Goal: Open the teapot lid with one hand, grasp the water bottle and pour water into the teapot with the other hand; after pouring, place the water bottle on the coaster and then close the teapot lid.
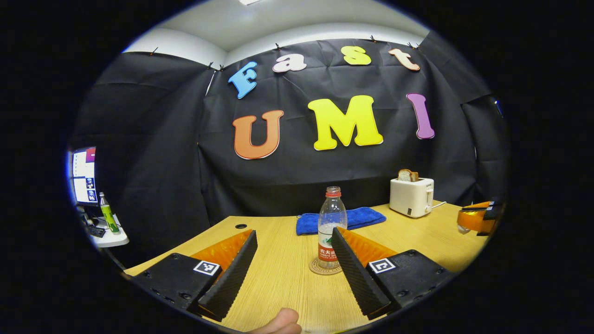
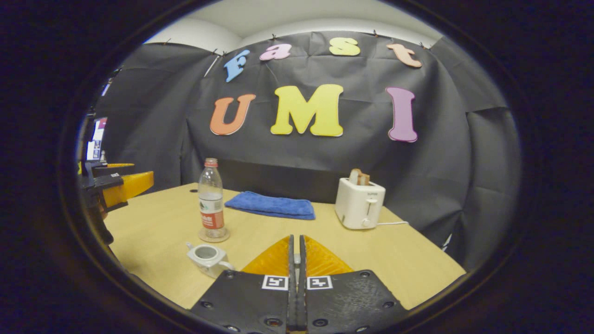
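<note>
A clear water bottle (image 1: 332, 222) with a red label stands upright on a round coaster (image 1: 320, 270) mid-table. My left gripper (image 1: 293, 234) is open wide and short of the bottle, whose lower part sits behind my right-hand finger (image 1: 355, 266). In the right gripper view the bottle (image 2: 211, 199) stands on the coaster (image 2: 214, 238), with the white teapot (image 2: 206, 257) lidless in front of it. My right gripper (image 2: 295, 237) is shut. Seen from the left gripper view, that right gripper (image 1: 478, 218) has a small white piece (image 1: 461, 228), apparently the teapot lid, at its tips. The left gripper (image 2: 116, 185) hovers at the table's left edge.
A folded blue cloth (image 1: 341, 219) lies behind the bottle. A white toaster (image 1: 411, 197) with bread in it stands at the back right, its cord trailing on the table. A side table with a monitor (image 1: 83, 176) and a green bottle (image 1: 107, 213) is off to the left. A thumb (image 1: 278, 323) shows below.
</note>
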A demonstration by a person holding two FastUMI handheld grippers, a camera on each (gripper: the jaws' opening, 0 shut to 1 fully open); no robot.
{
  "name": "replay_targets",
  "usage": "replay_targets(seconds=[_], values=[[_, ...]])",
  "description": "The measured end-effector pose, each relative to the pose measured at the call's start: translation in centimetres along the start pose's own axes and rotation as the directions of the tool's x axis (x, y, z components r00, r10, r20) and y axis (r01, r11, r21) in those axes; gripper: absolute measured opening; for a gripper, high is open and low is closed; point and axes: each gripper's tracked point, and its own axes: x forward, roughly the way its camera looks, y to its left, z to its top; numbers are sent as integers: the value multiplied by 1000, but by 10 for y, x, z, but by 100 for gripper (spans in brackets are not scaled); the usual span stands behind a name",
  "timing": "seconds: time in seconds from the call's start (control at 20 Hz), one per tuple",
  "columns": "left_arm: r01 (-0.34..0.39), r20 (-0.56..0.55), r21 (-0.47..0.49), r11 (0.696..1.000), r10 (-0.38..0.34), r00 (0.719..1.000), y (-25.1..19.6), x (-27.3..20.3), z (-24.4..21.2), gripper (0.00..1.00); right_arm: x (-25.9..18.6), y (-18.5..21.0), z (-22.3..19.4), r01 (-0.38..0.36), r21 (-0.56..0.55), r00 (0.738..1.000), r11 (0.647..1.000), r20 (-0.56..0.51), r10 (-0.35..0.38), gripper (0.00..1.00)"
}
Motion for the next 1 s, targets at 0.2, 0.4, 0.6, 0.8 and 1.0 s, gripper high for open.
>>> replay_targets(seconds=[0.2,0.4,0.6,0.8,1.0], values=[[32,-20,18,999,-31,999,12,-22,9,100,16,53,2,-128,12,992,992,9,128,0],[39,-47,0,999,-39,998,30,-37,11,99,30,96,-1,-201,-8,979,980,14,201,0],[39,-25,-77,996,-41,999,49,-48,29,99,49,127,-13,-224,15,975,975,-7,224,0],[73,-10,-120,990,-75,997,56,-53,34,99,65,137,-34,-215,31,975,976,-52,216,0],[75,-30,-142,987,-80,996,60,-50,28,99,71,143,-49,-217,26,973,976,-75,218,1]])
